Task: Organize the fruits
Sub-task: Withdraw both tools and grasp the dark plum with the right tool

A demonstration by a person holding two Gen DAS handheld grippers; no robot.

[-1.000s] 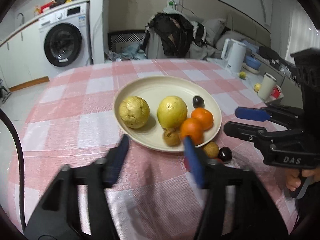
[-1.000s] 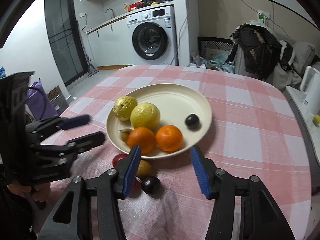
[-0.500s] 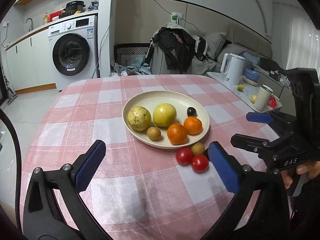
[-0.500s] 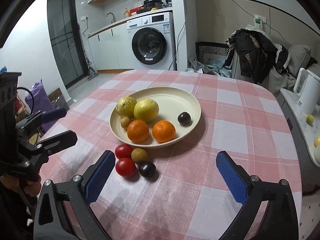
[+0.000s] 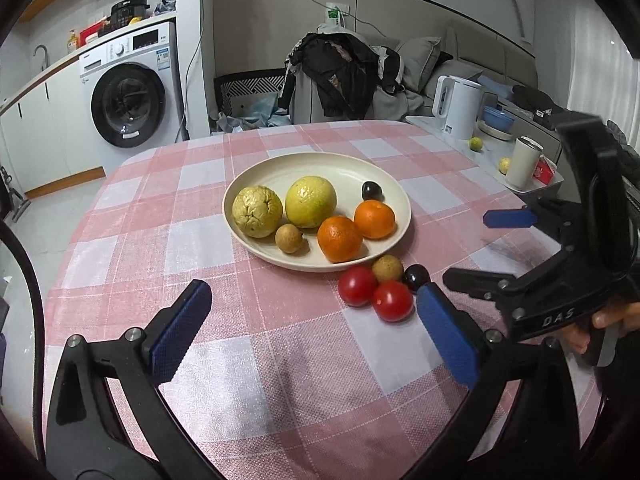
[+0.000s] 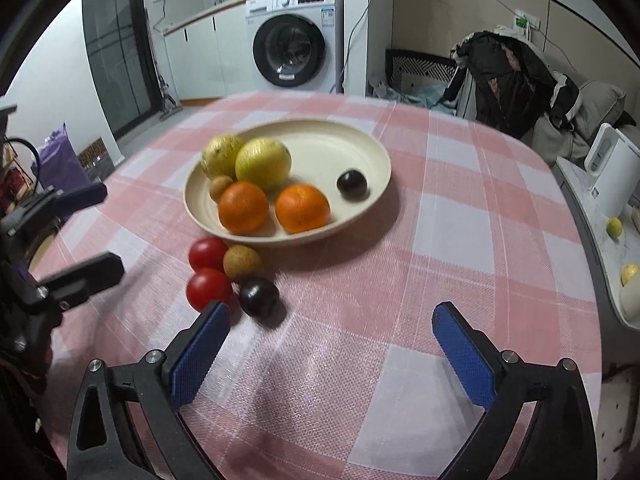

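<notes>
A cream plate (image 5: 320, 160) on the pink checked tablecloth holds a bumpy yellow fruit (image 5: 257, 211), a smooth yellow fruit (image 5: 310, 201), a small brown fruit (image 5: 289, 238), two oranges (image 5: 340, 239) and a dark plum (image 5: 371, 190). Just off the plate's near rim lie two red tomatoes (image 5: 357, 285), a brown fruit (image 5: 387, 269) and a dark plum (image 6: 259, 297). My left gripper (image 5: 312, 294) is open and empty, above the cloth short of the plate. My right gripper (image 6: 331, 312) is open and empty too, its left finger close to the loose plum and the near tomato (image 6: 208, 289).
A side counter to the right of the table carries a white kettle (image 5: 458, 106), a white cup (image 5: 520, 162) and small yellow fruits. Beyond the table stand a chair draped with dark clothes (image 5: 340, 72) and a washing machine (image 5: 128, 96). A hand (image 5: 608, 316) holds the right gripper.
Over the last second both grippers drew back from the plate and opened wide. Since half a second ago the right gripper has come in closer to the loose fruits.
</notes>
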